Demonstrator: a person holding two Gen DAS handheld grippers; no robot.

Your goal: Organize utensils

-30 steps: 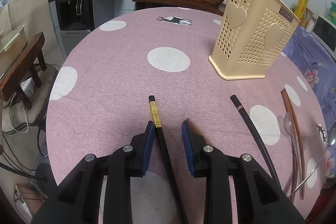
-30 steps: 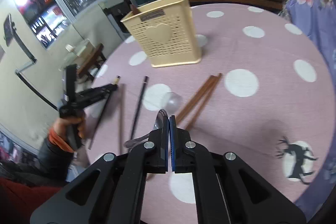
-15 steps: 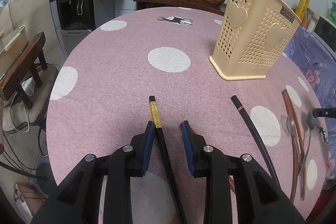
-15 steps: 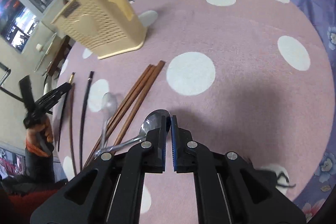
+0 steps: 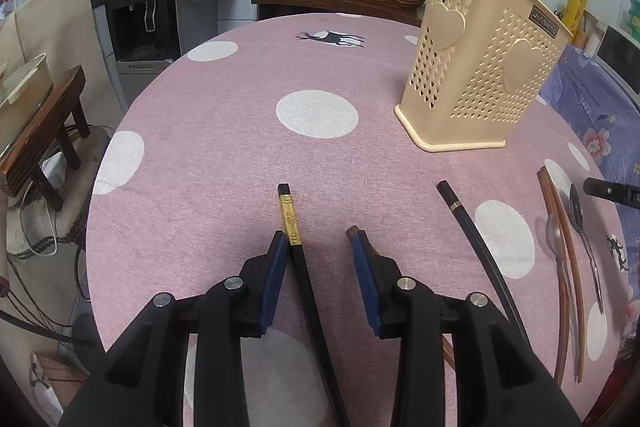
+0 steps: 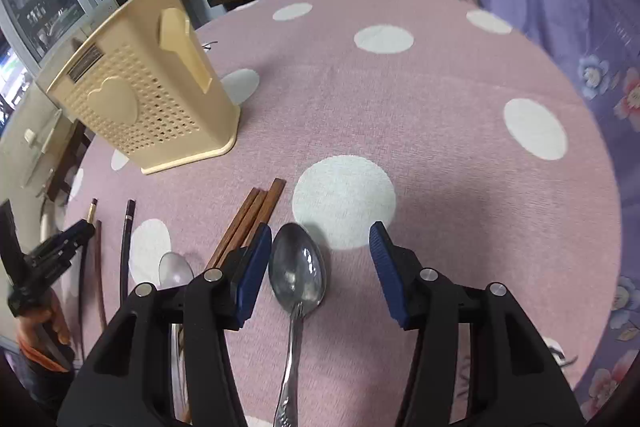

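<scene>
Both grippers are opening: the left gripper [image 5: 320, 251] straddles a black chopstick [image 5: 306, 279]; the right gripper [image 6: 320, 251] straddles the metal spoon [image 6: 298, 275]; either utensil may slip at closing, lying off-centre.

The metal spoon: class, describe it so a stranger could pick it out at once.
Start at the cream holder on the pink dotted tablecloth. Nearer the camera, right of the brown chopsticks, lies the metal spoon. Unlike the clear spoon nearby, it is shiny steel.
</scene>
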